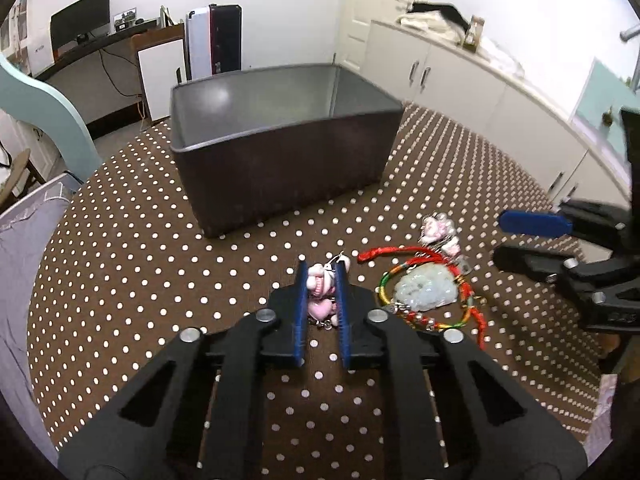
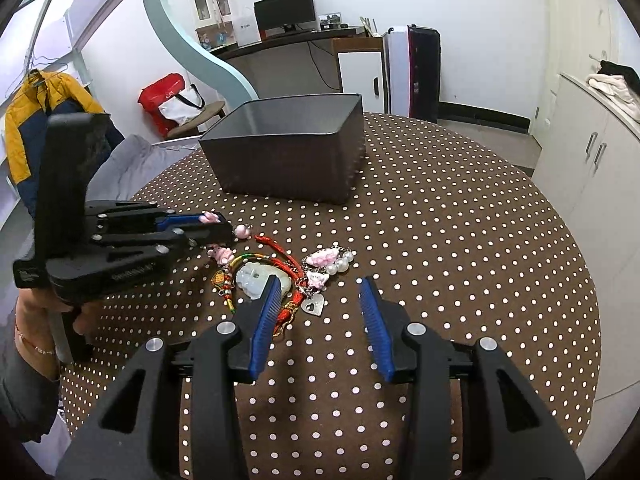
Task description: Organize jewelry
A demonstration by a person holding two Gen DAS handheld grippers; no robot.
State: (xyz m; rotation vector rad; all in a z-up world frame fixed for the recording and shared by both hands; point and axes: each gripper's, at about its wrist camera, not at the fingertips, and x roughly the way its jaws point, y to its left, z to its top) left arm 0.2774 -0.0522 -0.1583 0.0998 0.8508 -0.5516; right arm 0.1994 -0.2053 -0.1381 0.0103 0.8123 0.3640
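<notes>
Pink charm [image 1: 320,288] sits pinched in the left gripper [image 1: 323,280]; the box [image 1: 280,168] lies at twelve o'clock; the right gripper [image 2: 320,296] hangs open, empty.

Both wrist views look steeply down, close over the dotted bench [image 1: 120,240]; both share the box [image 1: 280,168] and jewelry [image 2: 280,280].

White walls; desk [image 2: 280,40] w/ monitor [image 2: 285,11] at back; white cabinets [image 2: 592,152] on right; teal curved arch [image 2: 188,36].

Right gripper [image 2: 320,288] fingers spread above jewelry pile [image 2: 280,276]
</notes>
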